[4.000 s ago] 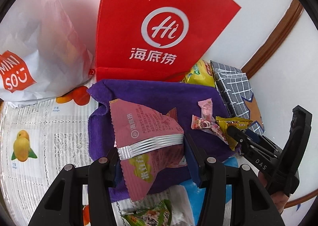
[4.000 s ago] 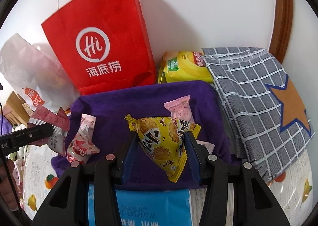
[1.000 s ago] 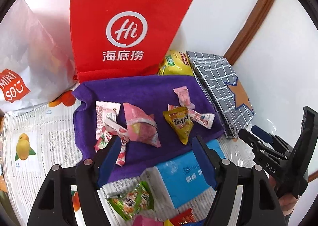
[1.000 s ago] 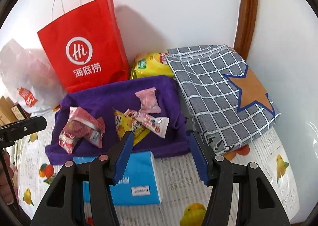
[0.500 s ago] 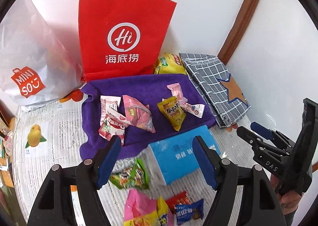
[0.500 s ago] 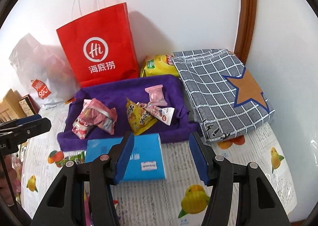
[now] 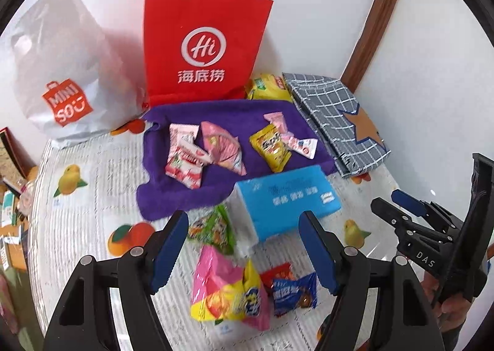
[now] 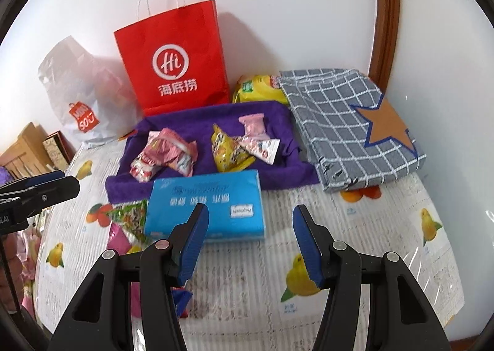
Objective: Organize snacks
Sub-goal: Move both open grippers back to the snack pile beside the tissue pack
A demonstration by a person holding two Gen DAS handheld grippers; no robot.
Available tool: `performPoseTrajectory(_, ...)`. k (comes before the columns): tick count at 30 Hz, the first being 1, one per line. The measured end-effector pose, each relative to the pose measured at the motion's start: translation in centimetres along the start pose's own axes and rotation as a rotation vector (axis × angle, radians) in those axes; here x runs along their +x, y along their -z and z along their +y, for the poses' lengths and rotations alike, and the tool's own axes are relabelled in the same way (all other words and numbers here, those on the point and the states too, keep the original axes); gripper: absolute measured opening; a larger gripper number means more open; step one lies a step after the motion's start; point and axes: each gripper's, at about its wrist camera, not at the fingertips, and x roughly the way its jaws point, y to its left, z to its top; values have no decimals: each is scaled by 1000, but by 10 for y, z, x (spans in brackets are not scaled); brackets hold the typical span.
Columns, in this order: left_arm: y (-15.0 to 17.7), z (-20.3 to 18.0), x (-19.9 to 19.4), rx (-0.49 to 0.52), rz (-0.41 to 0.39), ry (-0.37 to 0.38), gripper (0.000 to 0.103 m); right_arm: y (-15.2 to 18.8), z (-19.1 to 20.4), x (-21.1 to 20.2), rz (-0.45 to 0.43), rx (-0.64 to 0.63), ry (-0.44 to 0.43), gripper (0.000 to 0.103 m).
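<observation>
Both the left gripper and right gripper hang half-open and empty short of the purple towel, where sorted snack packets lie, probably ready for the unsorted packets nearer them.

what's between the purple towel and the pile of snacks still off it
The blue tissue pack and a green snack lie between the purple towel and the pile, seen from the left wrist.

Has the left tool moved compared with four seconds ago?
Yes. The left tool has pulled back from the purple towel: earlier its tips held a pink packet over the towel; now they stand open and empty, nearer the loose snacks.
</observation>
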Motion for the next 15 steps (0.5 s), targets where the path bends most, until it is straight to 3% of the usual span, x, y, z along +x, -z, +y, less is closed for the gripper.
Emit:
performPoseTrajectory(10,36,35,5,-88,51,-83,72,29,6,4,27,-44,-21,57)
performPoseTrajectory(15,53,55,13,-137,77,-108,72,47,7,18,77,-30,-83,57)
